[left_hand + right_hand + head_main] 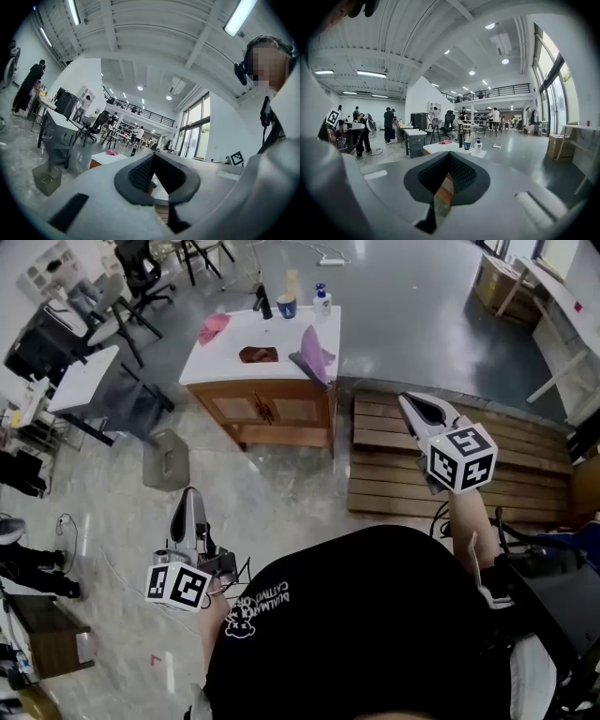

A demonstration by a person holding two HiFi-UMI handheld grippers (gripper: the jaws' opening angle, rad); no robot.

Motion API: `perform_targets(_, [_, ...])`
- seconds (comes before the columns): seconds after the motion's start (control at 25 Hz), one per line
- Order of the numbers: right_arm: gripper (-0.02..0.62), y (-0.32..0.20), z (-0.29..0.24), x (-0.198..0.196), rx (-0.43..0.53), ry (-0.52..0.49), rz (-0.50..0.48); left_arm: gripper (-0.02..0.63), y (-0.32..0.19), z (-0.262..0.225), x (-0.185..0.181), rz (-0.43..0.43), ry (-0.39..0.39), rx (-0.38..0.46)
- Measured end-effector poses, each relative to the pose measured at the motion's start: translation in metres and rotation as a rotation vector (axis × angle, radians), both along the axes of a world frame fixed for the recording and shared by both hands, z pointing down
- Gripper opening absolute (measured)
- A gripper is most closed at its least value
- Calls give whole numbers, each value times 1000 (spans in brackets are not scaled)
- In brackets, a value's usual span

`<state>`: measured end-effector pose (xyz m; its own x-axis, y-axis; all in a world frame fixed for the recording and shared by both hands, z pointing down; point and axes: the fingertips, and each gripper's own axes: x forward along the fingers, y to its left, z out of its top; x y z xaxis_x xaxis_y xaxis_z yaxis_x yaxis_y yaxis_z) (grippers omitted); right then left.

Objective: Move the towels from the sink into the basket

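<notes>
Grey basket (167, 460): we see it on the floor, just off the front left corner of the table (217, 364).
Left tongs (190, 498): we hold them well short of the table's front, nearer to us than the basket. Their tips are pressed together and there is nothing between them.
Pink towel (214, 329): it lies crumpled on the table's left end.
Brown towel (258, 354): it is bunched at the middle of the table top, in front of the black tap (262, 302).
Blue cup (287, 306): it stands at the table's back edge, right of the tap, with a soap bottle (322, 298) further right.
Purple towel (314, 354): it sits at the table's right end, reaching the edge.
Right tongs (405, 401): we hold them right of the table, over the wooden pallet (394, 457). They are closed tip to tip and hold nothing.
</notes>
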<state>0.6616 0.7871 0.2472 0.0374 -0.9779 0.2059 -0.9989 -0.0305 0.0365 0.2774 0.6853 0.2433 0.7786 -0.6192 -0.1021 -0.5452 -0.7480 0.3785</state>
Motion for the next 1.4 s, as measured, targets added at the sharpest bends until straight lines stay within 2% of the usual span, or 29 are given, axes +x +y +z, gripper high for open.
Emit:
perform_targets(0.2, [8, -15, 22, -13, -44, -49, -55, 3, 3, 10, -12, -47, -17, -32])
perform_targets(0.4, [8, -45, 41, -30, -61, -154, -126, 3, -3, 29, -26, -113, -34, -81])
perform_targets(0.64, [8, -90, 59, -32, -92, -154, -157, 3, -33, 34, -32, -150, -14, -88])
perform_targets(0.96, [8, -177, 64, -9, -101, -159, -189, 3, -110, 31, -2, -156, -3, -73])
perform_targets(1.4, [9, -339, 57, 63, -88, -168, -192, 3, -250, 22, 44, -209, -2, -50])
